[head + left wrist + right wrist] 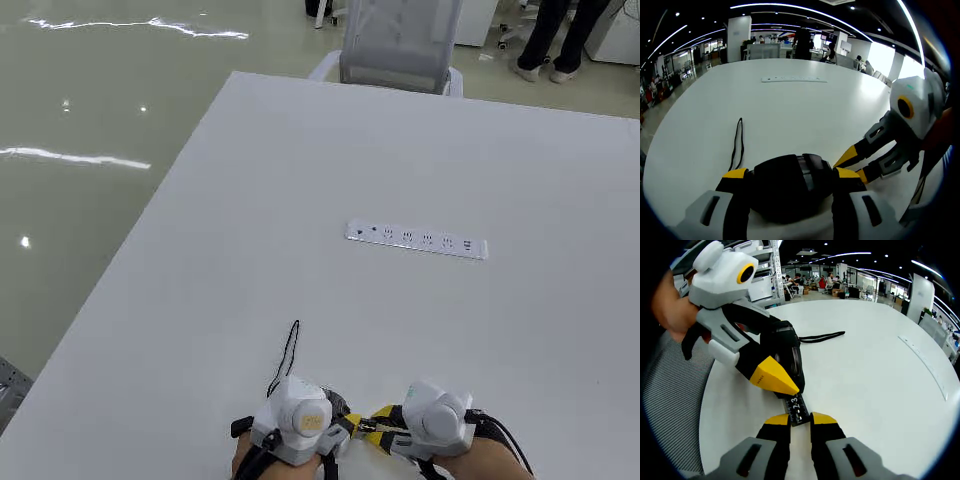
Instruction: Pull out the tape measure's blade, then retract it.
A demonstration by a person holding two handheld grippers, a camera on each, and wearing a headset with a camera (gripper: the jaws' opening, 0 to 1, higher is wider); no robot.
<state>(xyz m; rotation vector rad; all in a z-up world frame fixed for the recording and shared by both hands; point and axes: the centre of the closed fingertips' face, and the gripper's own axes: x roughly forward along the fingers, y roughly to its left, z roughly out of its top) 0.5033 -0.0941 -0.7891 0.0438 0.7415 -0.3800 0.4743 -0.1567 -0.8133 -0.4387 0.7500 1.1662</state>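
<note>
Tape measure (790, 192): black case, lying at the near edge of the white table (300, 200), between the two grippers.
Blade (796, 407): a short length is out of the case. The numerals 2 and 3 can be read in the right gripper view, with fine scale marks beside them.
Case label: cannot be made out in any view.
Left gripper (790, 175): yellow-tipped jaws are clamped on the case, one on each side.
Right gripper (800, 421): yellow-tipped jaws are closed on the free end of the blade, near the case mouth.
Strap (287, 355): thin black loop lying flat, running from the case away across the table.
Power strip (417, 240): white, flat on the table, well apart from the tape measure. Its markings are too small to read.
Chair (400, 40): grey mesh back, at the far edge of the table.
Head view: takes in the table top, the power strip and the chair. The tape measure is mostly hidden behind the gripper bodies.
Left gripper view: shows the case top and strap close up, with the right gripper coming in from the right. The blade face is hidden by the case.
Right gripper view: shows the blade face and its numerals, with the left gripper reaching in from the left.
</note>
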